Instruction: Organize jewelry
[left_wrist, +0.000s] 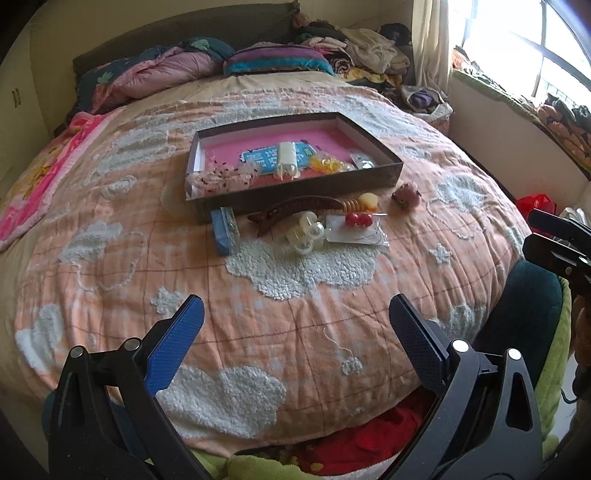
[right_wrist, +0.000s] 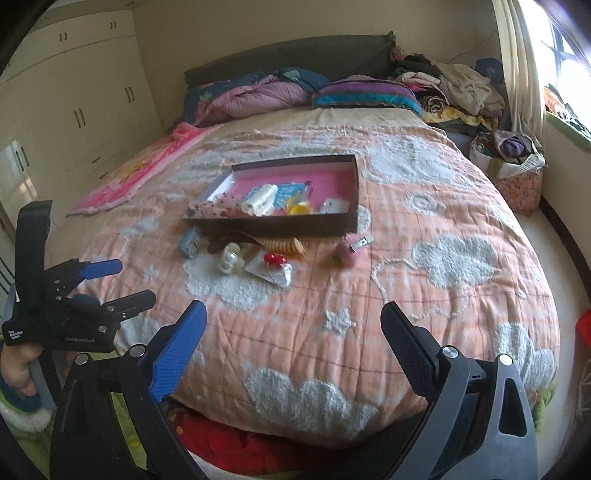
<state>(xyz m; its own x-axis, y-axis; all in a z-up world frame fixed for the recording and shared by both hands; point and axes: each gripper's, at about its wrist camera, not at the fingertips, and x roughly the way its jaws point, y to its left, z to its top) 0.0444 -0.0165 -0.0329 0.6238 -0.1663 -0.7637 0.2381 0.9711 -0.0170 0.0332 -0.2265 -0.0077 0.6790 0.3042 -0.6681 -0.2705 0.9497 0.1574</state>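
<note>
A peach quilt (left_wrist: 207, 280) stitched with fluffy white clouds is covering the bed, and a shallow dark box (left_wrist: 295, 192) with a pink floor is sitting near its middle. Inside the box a white clip (left_wrist: 287, 157), yellow beads (left_wrist: 327, 164) and a pale beaded piece (left_wrist: 221, 179) are lying. Just outside the box's near wall, at 6 o'clock from it, more pieces are waiting on the quilt — a blue case (left_wrist: 224, 230), a brown hair clip (left_wrist: 291, 210), a clear claw clip (left_wrist: 304, 234), a card with red beads (left_wrist: 356, 225) and a pink ball (left_wrist: 406, 195) off at 4 o'clock.

The left gripper (left_wrist: 295, 325) is hovering over the foot of the bed, fingers spread wide and holding nothing. The right gripper (right_wrist: 293, 328) is doing the same, well apart from the jewelry.

Pillows (right_wrist: 255, 94) and folded clothes (right_wrist: 454, 88) are crowding the headboard at 12 o'clock — white wardrobes (right_wrist: 74, 96) are standing at 10 o'clock, a bright window (left_wrist: 517, 40) at 2 o'clock.
</note>
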